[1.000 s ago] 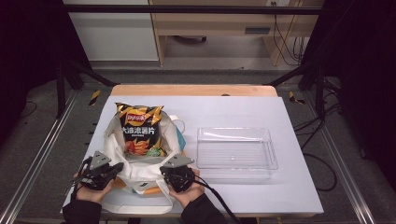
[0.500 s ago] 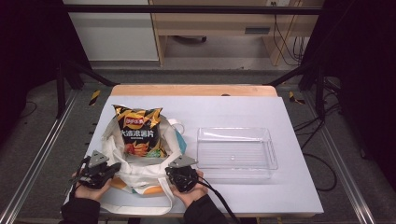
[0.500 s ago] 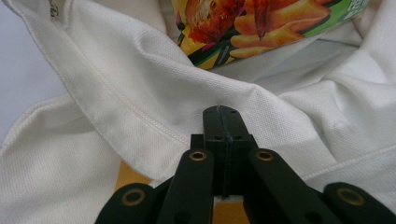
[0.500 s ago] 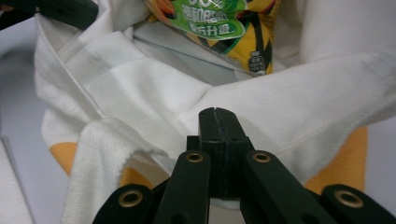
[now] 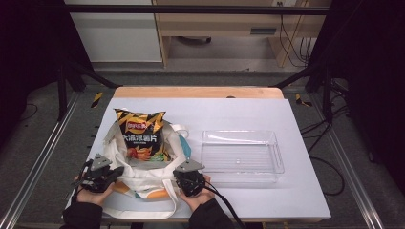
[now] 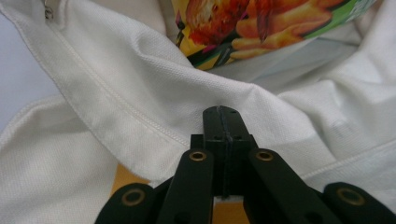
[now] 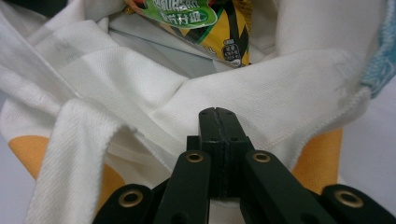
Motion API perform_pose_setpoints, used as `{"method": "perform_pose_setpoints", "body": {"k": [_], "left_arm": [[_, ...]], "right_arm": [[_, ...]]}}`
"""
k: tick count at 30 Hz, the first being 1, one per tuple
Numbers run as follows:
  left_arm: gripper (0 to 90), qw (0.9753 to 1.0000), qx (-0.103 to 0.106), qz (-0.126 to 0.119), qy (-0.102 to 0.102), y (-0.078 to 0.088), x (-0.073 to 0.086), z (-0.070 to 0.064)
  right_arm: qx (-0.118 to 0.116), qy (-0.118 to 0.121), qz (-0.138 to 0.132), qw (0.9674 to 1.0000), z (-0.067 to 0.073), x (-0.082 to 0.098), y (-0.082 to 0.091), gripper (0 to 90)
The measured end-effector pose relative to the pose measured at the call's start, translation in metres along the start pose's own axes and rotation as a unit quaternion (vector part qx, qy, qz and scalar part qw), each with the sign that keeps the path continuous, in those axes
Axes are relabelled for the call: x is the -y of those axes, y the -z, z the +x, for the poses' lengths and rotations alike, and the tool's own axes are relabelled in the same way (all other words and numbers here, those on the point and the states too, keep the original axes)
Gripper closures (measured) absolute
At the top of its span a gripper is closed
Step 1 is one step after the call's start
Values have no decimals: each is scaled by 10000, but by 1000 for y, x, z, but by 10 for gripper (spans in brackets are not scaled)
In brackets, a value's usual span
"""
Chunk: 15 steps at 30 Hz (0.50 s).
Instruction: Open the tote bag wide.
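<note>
A white tote bag (image 5: 143, 177) with orange patches lies at the table's near left. A black-and-yellow chip bag (image 5: 141, 136) stands in its open mouth. My left gripper (image 5: 114, 171) is at the bag's near left rim. In the left gripper view the jaws (image 6: 220, 112) are pressed together on a raised fold of the white cloth (image 6: 140, 93), below the chip bag (image 6: 261, 23). My right gripper (image 5: 180, 174) is at the near right rim. In the right gripper view its jaws (image 7: 215, 113) pinch a fold of cloth (image 7: 280, 93) under the chip bag (image 7: 205, 18).
A clear plastic tray (image 5: 241, 157) sits right of the bag, close to my right gripper. A light blue piece (image 5: 187, 151) shows at the bag's right side. The bag's strap (image 5: 138, 215) loops along the near edge. White table covering (image 5: 296, 191) stretches beyond the tray.
My right gripper has shifted slightly toward the near edge and right, drawing the bag's rim with it. The left gripper has stayed put.
</note>
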<state>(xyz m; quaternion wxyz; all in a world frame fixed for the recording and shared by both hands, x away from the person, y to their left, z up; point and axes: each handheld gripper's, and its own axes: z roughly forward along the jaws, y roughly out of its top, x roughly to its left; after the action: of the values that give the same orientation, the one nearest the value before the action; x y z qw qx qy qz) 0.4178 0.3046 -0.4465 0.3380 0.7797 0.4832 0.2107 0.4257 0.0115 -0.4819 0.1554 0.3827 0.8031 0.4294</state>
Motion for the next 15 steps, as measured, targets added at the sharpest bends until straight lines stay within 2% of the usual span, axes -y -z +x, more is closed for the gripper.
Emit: {"method": "perform_pose_setpoints", "body": {"k": [4, 8, 12, 14, 15], "left_arm": [[900, 9981, -36, -605, 77, 21, -15, 2], [900, 9967, -210, -785, 73, 21, -26, 14], [900, 9970, -388, -646, 159, 4, -25, 28], [900, 9973, -600, -390, 156, -6, -20, 35], [900, 9976, -630, -242, 149, -12, -16, 39]], "right_arm": [[36, 62, 25, 10000, 1, 1, -1, 900], [39, 84, 28, 10000, 1, 1, -1, 900], [50, 88, 8, 9999, 1, 1, -1, 900], [60, 73, -31, 10000, 1, 2, -1, 900], [60, 62, -48, 10000, 1, 2, -1, 900]]}}
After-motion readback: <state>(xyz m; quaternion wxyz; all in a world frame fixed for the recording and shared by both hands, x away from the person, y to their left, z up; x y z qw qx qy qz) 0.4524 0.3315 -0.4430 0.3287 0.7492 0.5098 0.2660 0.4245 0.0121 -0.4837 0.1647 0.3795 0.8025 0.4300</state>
